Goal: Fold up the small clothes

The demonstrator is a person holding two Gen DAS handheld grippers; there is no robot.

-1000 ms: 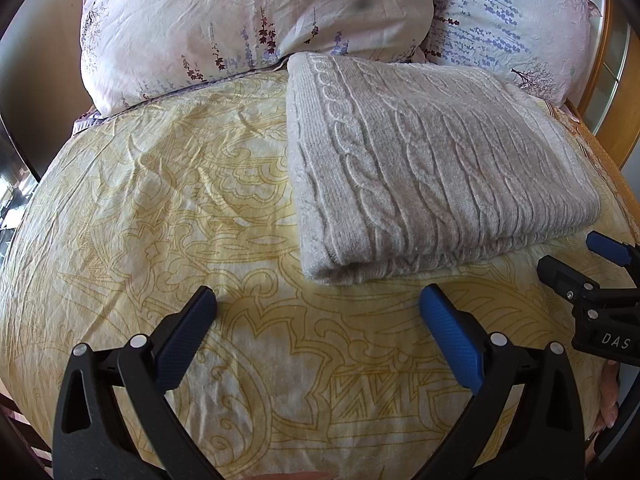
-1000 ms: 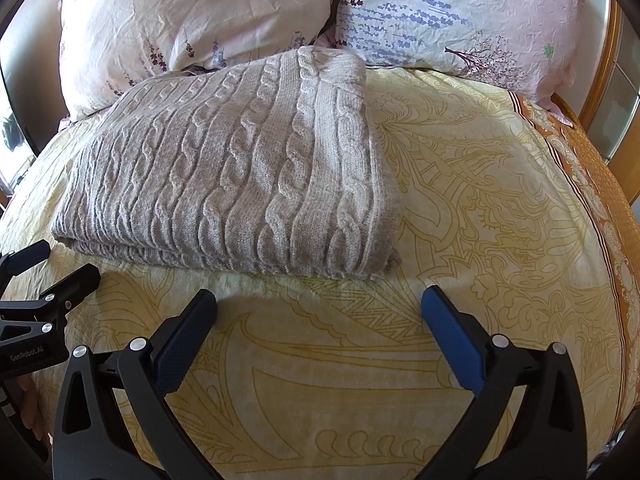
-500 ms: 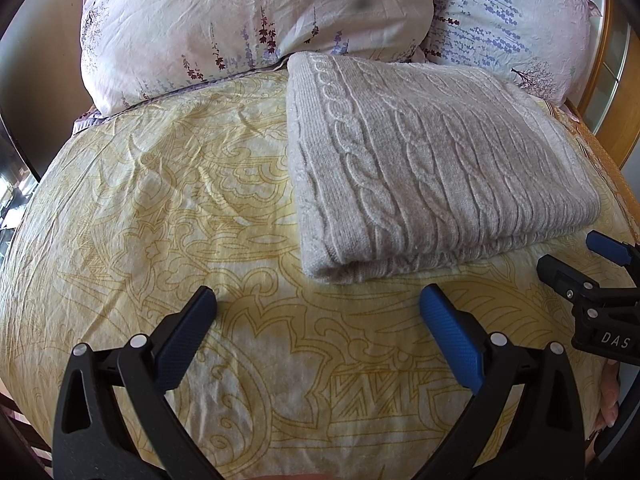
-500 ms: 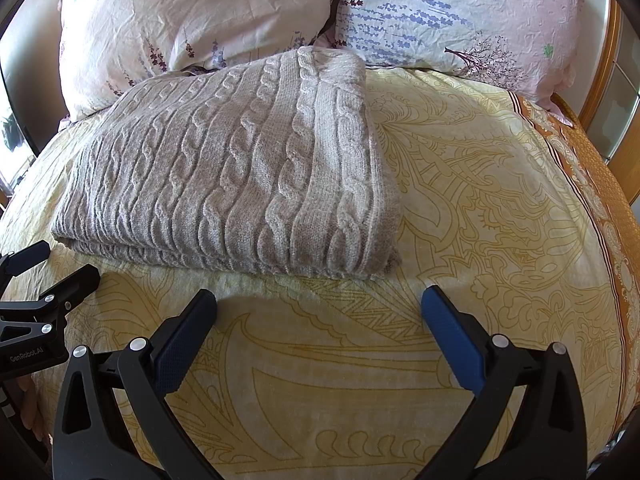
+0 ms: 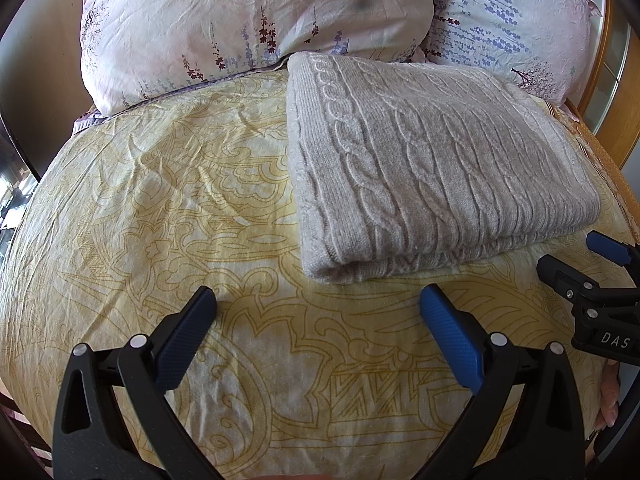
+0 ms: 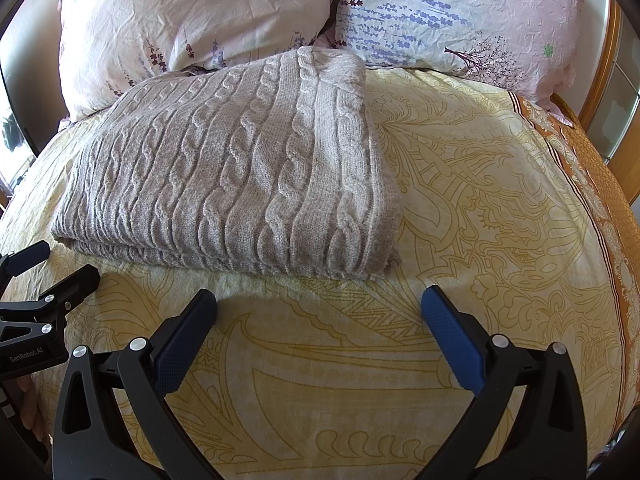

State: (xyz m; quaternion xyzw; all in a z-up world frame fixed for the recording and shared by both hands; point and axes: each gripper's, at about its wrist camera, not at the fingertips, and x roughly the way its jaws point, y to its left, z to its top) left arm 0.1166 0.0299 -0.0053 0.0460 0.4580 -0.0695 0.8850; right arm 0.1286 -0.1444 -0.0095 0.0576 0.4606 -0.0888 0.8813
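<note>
A grey cable-knit sweater (image 5: 432,172) lies folded into a flat rectangle on the yellow patterned bedsheet (image 5: 160,200); it also shows in the right wrist view (image 6: 240,176). My left gripper (image 5: 318,320) is open and empty, hovering just short of the sweater's near left corner. My right gripper (image 6: 319,320) is open and empty, just short of the sweater's near right corner. Each gripper shows at the edge of the other's view, the right one (image 5: 576,268) and the left one (image 6: 48,272).
Two floral pillows (image 5: 248,16) (image 6: 460,12) lie against the head of the bed behind the sweater. A wooden bed frame (image 6: 600,80) runs along the right side. The sheet has an orange border (image 6: 608,200) at the right.
</note>
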